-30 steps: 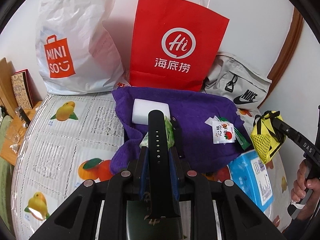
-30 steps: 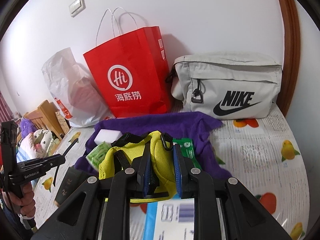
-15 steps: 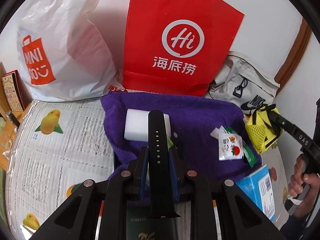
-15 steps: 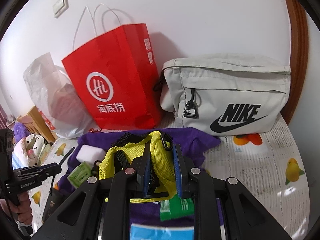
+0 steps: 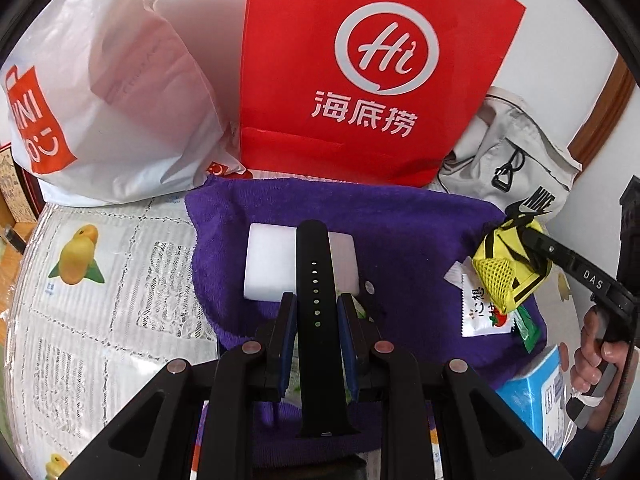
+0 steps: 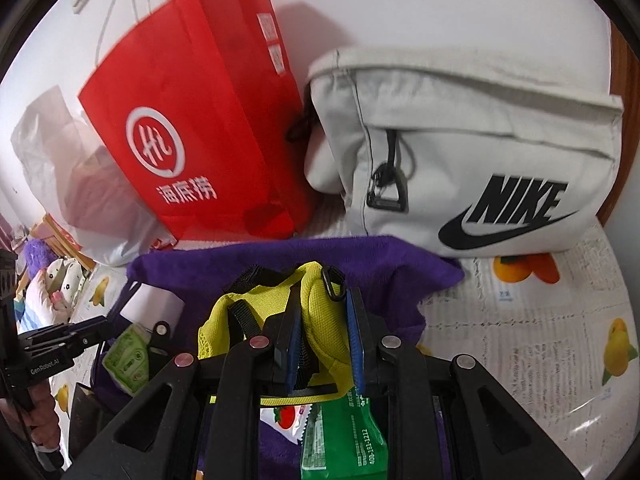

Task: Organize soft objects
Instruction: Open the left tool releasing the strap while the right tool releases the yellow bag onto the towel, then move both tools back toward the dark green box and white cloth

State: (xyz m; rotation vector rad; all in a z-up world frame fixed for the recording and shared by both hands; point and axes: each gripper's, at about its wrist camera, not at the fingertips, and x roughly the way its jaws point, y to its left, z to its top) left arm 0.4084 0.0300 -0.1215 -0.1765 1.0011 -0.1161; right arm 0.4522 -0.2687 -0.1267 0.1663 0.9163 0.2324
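The left gripper (image 5: 316, 316) points steeply down over the purple towel (image 5: 400, 232), its two blue-padded fingers (image 5: 289, 332) pinching a black silicone watch strap (image 5: 318, 320) at mid-length. The strap stands out along the fingers, its holed end reaching forward over a white sponge block (image 5: 266, 264) that lies on the towel, its buckle end hanging back toward the camera.

The right gripper (image 6: 324, 332) also tilts downward above the towel's near edge (image 6: 360, 264), its fingers (image 6: 356, 344) clamped on a yellow mesh pouch (image 6: 320, 320) with black webbing straps. The pouch bulges up between and around the pads, and a black plastic ring on it sits just ahead of the fingertips. In the left wrist view this gripper reaches in over the right end of the towel, with the pouch (image 5: 508, 276) at its tip and the person's hand (image 5: 600, 356) wrapped around the handle beyond the towel's right edge.

On the towel under the pouch lie a white sachet with a tomato print (image 5: 484, 312) and a green sachet (image 6: 344, 440). A light-blue box (image 5: 536, 396) sits off the towel's near right corner. Behind the towel, against the wall, stand a white MINISO plastic bag (image 5: 100, 120), a red Haidilao paper bag (image 5: 360, 72) and a grey Nike bag (image 6: 480, 160), the red bag touching the towel's far edge.
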